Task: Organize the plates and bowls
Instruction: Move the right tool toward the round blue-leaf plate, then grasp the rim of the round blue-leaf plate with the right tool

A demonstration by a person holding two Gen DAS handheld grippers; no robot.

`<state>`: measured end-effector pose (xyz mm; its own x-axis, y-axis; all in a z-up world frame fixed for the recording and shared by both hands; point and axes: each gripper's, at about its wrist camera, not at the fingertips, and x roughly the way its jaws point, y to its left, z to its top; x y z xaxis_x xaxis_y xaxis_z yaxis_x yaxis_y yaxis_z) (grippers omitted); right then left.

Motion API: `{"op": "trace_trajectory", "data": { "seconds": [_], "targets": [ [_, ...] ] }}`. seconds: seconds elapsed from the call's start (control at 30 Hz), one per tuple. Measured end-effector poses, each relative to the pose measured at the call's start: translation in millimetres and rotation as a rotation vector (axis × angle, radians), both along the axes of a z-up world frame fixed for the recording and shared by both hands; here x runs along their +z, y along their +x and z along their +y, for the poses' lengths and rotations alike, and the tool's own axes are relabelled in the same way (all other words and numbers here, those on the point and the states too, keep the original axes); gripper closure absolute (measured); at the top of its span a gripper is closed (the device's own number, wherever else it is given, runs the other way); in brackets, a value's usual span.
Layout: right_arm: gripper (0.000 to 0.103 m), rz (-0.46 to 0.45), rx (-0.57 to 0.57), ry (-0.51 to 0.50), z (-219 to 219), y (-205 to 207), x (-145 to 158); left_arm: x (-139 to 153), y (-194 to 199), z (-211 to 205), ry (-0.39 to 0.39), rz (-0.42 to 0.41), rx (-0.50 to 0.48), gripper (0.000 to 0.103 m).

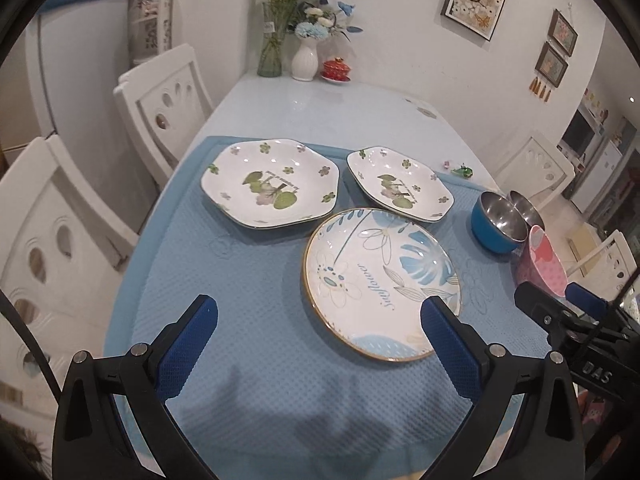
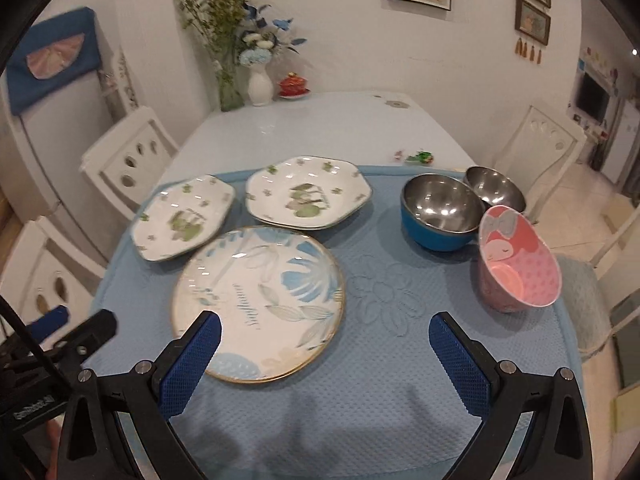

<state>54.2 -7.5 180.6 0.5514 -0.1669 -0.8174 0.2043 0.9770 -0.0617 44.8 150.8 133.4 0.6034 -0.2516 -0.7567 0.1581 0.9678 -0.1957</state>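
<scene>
A round blue-leaf plate (image 1: 380, 280) (image 2: 260, 300) lies on the blue mat near me. Two hexagonal green-flower plates lie behind it: the left one (image 1: 270, 182) (image 2: 184, 218) and the right one (image 1: 400, 184) (image 2: 306, 192). At the right stand a blue steel-lined bowl (image 1: 498, 220) (image 2: 440, 210), a plain steel bowl (image 1: 526, 206) (image 2: 494, 186) and a pink bowl (image 1: 542, 266) (image 2: 518, 260). My left gripper (image 1: 320, 308) is open above the mat's front. My right gripper (image 2: 326, 328) is open and empty, its left finger over the round plate's edge.
The blue mat (image 2: 380, 400) covers the near end of a pale table (image 1: 320, 108). Vases with flowers (image 1: 306, 56) and a red lidded cup (image 1: 336, 68) stand at the far end. White chairs (image 1: 160, 108) flank the table. A small green trinket (image 2: 420, 157) lies behind the mat.
</scene>
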Motion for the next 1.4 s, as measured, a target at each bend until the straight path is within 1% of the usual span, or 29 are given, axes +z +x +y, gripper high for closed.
{"op": "trace_trajectory", "data": {
  "seconds": [0.03, 0.07, 0.27, 0.47, 0.73, 0.9, 0.97, 1.03, 1.07, 1.1, 1.2, 1.23, 1.27, 1.3, 1.33, 1.4],
  "targets": [
    [0.0, 0.026, -0.01, -0.036, -2.0, 6.5, -5.4, -3.1, 4.3, -0.7, -0.001, 0.006, -0.008, 0.002],
    [0.0, 0.05, -0.011, -0.045, -5.7, 11.7, -10.6, -7.0, 8.1, -1.3, 0.0, 0.011, -0.016, 0.002],
    [0.0, 0.125, -0.016, 0.004, -20.4, 35.3, -37.9, -22.7, 31.3, -3.6, 0.003, 0.052, -0.05, 0.002],
    [0.0, 0.159, -0.002, -0.011, -23.6, 51.6, -54.1, -36.0, 50.3, -7.4, 0.027, 0.073, -0.067, 0.002],
    [0.0, 0.191, -0.01, 0.014, -31.7, 64.2, -69.6, -45.1, 68.1, -12.1, 0.015, 0.107, -0.084, 0.002],
    [0.0, 0.215, -0.019, 0.058, -39.1, 72.2, -81.8, -53.0, 74.1, -17.3, 0.008, 0.128, -0.099, 0.002],
    [0.001, 0.224, -0.02, 0.079, -39.6, 77.7, -87.6, -57.8, 77.6, -19.2, 0.005, 0.138, -0.105, 0.005],
    [0.01, 0.238, -0.016, 0.094, -40.5, 83.3, -94.3, -64.0, 82.0, -20.2, -0.006, 0.156, -0.112, 0.007],
    [0.012, 0.249, -0.014, 0.105, -41.0, 86.4, -98.2, -68.4, 84.9, -20.5, -0.012, 0.169, -0.112, 0.008],
    [0.016, 0.255, -0.013, 0.114, -41.0, 88.8, -101.3, -71.2, 86.6, -21.0, -0.016, 0.177, -0.112, 0.014],
    [0.023, 0.274, -0.014, 0.143, -43.1, 95.5, -111.0, -80.1, 92.4, -19.9, -0.029, 0.206, -0.112, 0.02],
    [0.027, 0.276, -0.015, 0.146, -43.8, 97.4, -113.5, -82.2, 93.6, -19.6, -0.031, 0.208, -0.11, 0.022],
    [0.029, 0.277, -0.014, 0.148, -45.1, 98.9, -115.8, -85.0, 95.1, -18.7, -0.036, 0.212, -0.109, 0.028],
    [0.036, 0.28, -0.011, 0.152, -46.1, 100.5, -118.2, -87.6, 96.8, -18.0, -0.043, 0.221, -0.111, 0.033],
    [0.04, 0.285, -0.009, 0.159, -47.2, 102.6, -121.1, -90.7, 98.6, -17.2, -0.051, 0.232, -0.111, 0.034],
    [0.045, 0.294, -0.009, 0.176, -50.7, 105.9, -126.5, -95.7, 101.2, -15.9, -0.065, 0.247, -0.114, 0.041]
  ]
}}
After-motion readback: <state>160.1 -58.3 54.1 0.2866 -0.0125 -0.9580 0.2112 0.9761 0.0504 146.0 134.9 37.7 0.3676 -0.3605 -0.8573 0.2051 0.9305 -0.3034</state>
